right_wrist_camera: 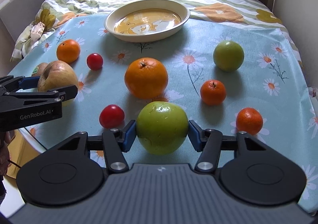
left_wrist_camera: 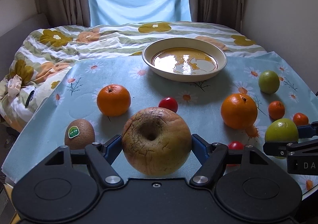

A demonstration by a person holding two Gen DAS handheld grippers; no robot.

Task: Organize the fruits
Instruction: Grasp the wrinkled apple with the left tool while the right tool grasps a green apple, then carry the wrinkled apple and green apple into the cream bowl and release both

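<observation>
Gripping the wrinkled apple (left_wrist_camera: 156,140), the left gripper (left_wrist_camera: 156,141) seems closed; the right gripper (right_wrist_camera: 162,131) clamps a green apple (right_wrist_camera: 162,127). Round fruit may slip before reaching the plate (left_wrist_camera: 184,77) at upper centre.

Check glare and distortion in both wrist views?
Left wrist: window backlight, strong specular glare in the plate, fisheye bends the far bed edge; held apple sharp. Right wrist: softer plate reflection, green apple sharp, soft shadows under the fruit, corners vignetted.

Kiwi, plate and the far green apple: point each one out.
Kiwi (left_wrist_camera: 79,133): left wrist view, on its brown skin beside the sticker.
Plate (right_wrist_camera: 179,10): right wrist view, on its cream rim.
Far green apple (right_wrist_camera: 228,55): right wrist view, mid-surface.
</observation>
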